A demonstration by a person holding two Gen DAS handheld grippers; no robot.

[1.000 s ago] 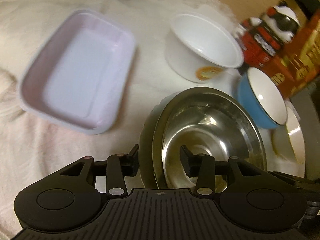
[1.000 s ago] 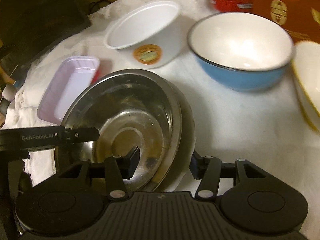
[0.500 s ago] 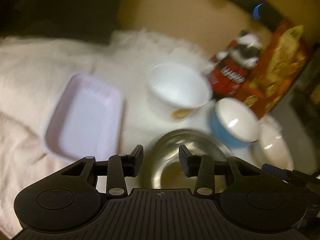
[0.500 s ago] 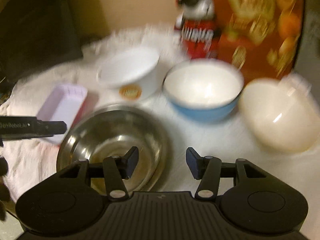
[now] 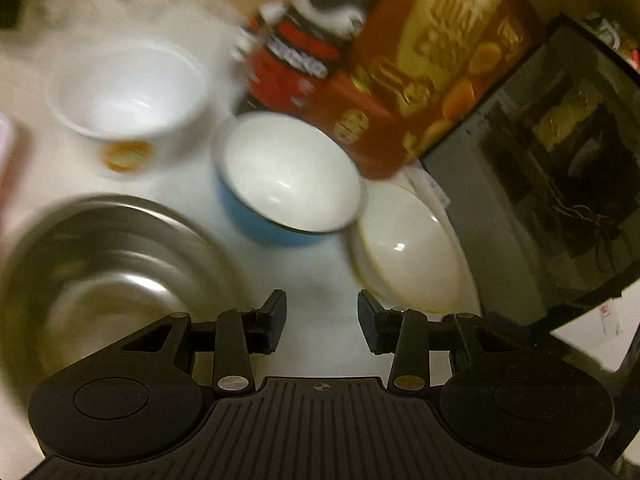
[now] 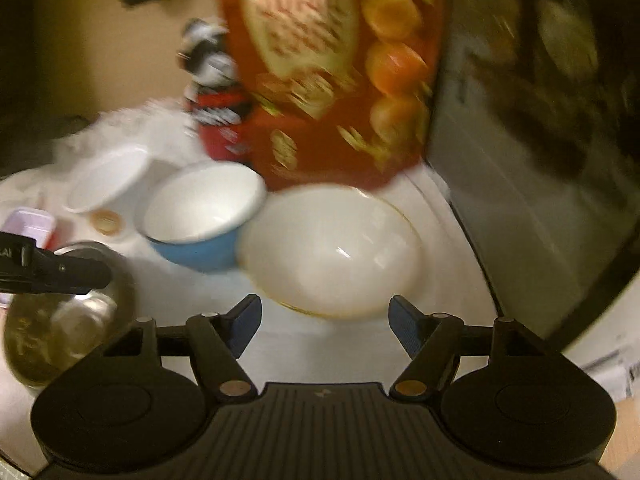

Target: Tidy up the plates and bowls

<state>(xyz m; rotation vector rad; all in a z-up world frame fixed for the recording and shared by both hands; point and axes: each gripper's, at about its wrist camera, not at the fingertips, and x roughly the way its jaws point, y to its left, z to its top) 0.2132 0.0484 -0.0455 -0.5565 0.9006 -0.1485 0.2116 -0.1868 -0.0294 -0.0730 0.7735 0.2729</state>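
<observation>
Bowls crowd the table: cream bowl [image 6: 332,252] touching the blue bowl [image 6: 200,220], steel bowl [image 5: 104,280] leftward. Right hand-held gripper [image 6: 325,330] is opening, empty; left hand-held gripper [image 5: 322,320] released, empty.

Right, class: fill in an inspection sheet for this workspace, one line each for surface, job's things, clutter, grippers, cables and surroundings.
Surface: white cloth.
Job's things: steel bowl, white bowl, blue bowl and cream bowl, all upright; pink tray at the far left.
Clutter: red box, red canister.
Grippers: left gripper open, empty; right gripper opening, empty, facing the cream bowl.
Cables: nothing seen.
Surroundings: dark cabinet, tan wall.
</observation>
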